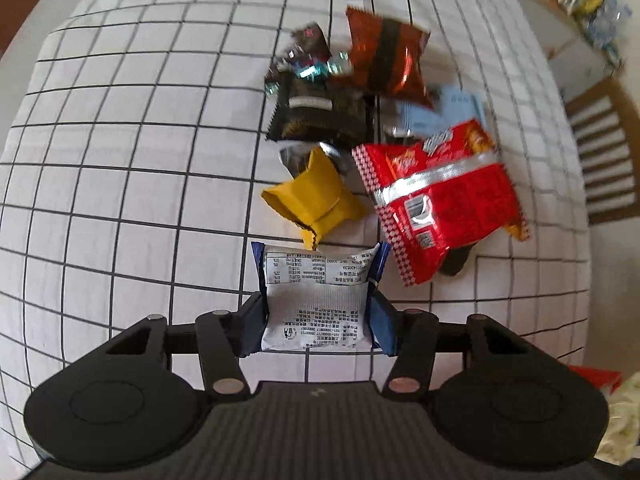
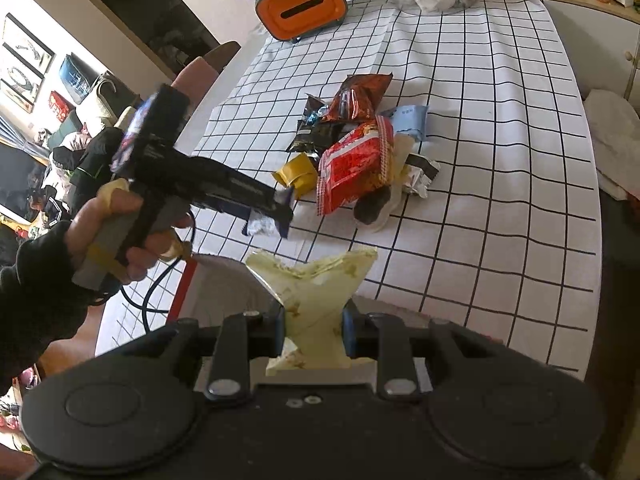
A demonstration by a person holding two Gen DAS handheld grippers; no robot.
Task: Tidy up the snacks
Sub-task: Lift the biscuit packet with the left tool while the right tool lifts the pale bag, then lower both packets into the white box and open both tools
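You held the left gripper [image 1: 318, 312] pointing steeply down at the white tablecloth with a black grid [image 1: 120, 160], its pads clamped on the two blue side edges of a small white-and-blue foil snack packet with printed text [image 1: 316, 300]. Gripping the packet across its narrow width kept it flat between the fingers and clear of the cloth, which is judged to suit carrying it off without dragging its neighbours.

In the right wrist view, your left hand [image 2: 116, 232] gripped the tool handle, and the same packet hung at the fingertips just beside the pile.

The right gripper [image 2: 314, 332] was clenched on the pinched waist of a pale yellow crumpled plastic bag [image 2: 316, 292], whose mouth flared open above the pads. Holding it near the table edge, mouth towards the pile, is judged to present it as a receptacle.

The remaining snacks lay heaped mid-table, touching or overlapping:
- a large red foil packet with a silver band [image 1: 440, 208];
- a yellow folded wrapper [image 1: 316, 196];
- a black foil packet [image 1: 320, 116];
- a dark orange foil packet [image 1: 384, 56];
- a light blue packet [image 1: 448, 110].

An orange box with a slot in its lid [image 2: 304, 8] stood at the far end, well apart from the pile
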